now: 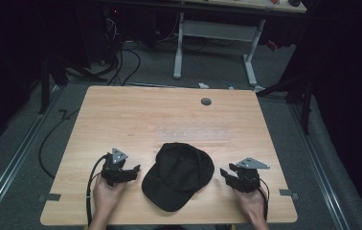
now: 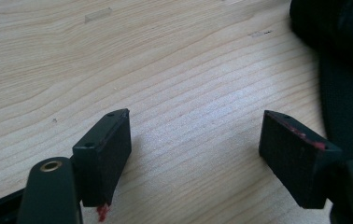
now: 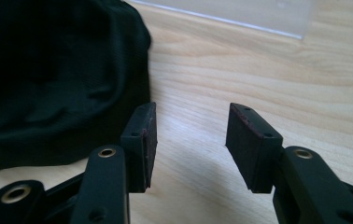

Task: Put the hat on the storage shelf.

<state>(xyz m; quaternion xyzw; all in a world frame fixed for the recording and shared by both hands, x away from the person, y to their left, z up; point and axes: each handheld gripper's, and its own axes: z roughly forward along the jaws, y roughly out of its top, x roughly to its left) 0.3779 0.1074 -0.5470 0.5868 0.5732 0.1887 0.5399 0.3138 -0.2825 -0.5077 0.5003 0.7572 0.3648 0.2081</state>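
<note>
Two grippers, left gripper [image 1: 132,171] and right gripper [image 1: 226,173], flank one black cap [image 1: 179,175] on one table [image 1: 131,115], fingers released.

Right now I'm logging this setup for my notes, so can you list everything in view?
cap: one, black, near edge of the table, between the two grippers
clear strip: one, transparent, flat on the table beyond the cap
grommet: one, grey, near the table's far edge
table: one, light wood
desk frame: one, white legs, on the floor behind the table
left gripper: one, black, left of the cap, jaws open, empty
right gripper: one, black, right of the cap, jaws open, empty
</note>
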